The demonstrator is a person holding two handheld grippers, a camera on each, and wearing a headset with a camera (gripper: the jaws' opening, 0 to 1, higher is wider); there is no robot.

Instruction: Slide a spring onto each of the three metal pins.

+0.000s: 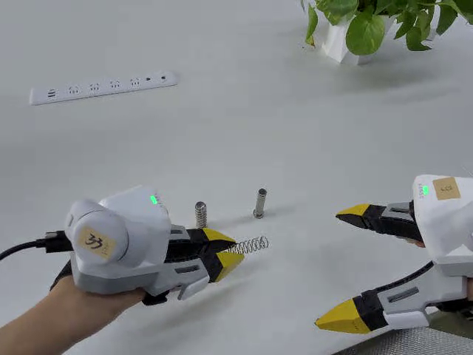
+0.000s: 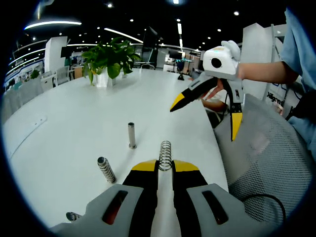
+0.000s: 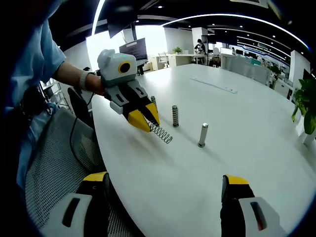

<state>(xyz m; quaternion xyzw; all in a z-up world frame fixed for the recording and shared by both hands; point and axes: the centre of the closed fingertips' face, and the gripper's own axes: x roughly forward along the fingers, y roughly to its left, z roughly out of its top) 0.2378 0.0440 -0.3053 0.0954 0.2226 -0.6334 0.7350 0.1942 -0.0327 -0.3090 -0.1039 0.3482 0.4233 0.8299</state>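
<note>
Though all but closed, nips one end of a thin silver coil spring (image 1: 253, 244) between the yellow-tipped black jaws of the left tool (image 1: 230, 250), with nothing else in the grip. Holds that spring roughly level, free end aimed toward the bare upright metal pin (image 1: 260, 203) and stopping short of it on the person's side, not touching. Cannot tell whether the free end brushes the white surface (image 1: 295, 126) or hangs just above it.

In the left gripper view: spring (image 2: 165, 153) rising straight out of the left tool (image 2: 165, 166), bare pin (image 2: 131, 135) beyond it and slightly left.

Just left of the bare pin in the head view, near but apart: second metal pin (image 1: 200, 214), upright and already sleeved in a coil spring. Farther along the same line from the bare pin, in the left gripper view, partly cut off beside the tool's body: third coil-wrapped top (image 2: 73, 216).

Well to the right of the bare pin, by the surface's near edge: right tool (image 1: 338, 268), spread wide and gripping nothing. In the right gripper view: right tool (image 3: 165, 181) with tips far apart, bare pin (image 3: 202, 135) ahead between them, second metal pin (image 3: 175, 115) and left tool (image 3: 143, 118) off to the bare pin's left.

Far beyond the bare pin, toward the left: long white power strip (image 1: 103, 86). Far beyond it, toward the right: leafy green plant in a white pot (image 1: 362, 26).
</note>
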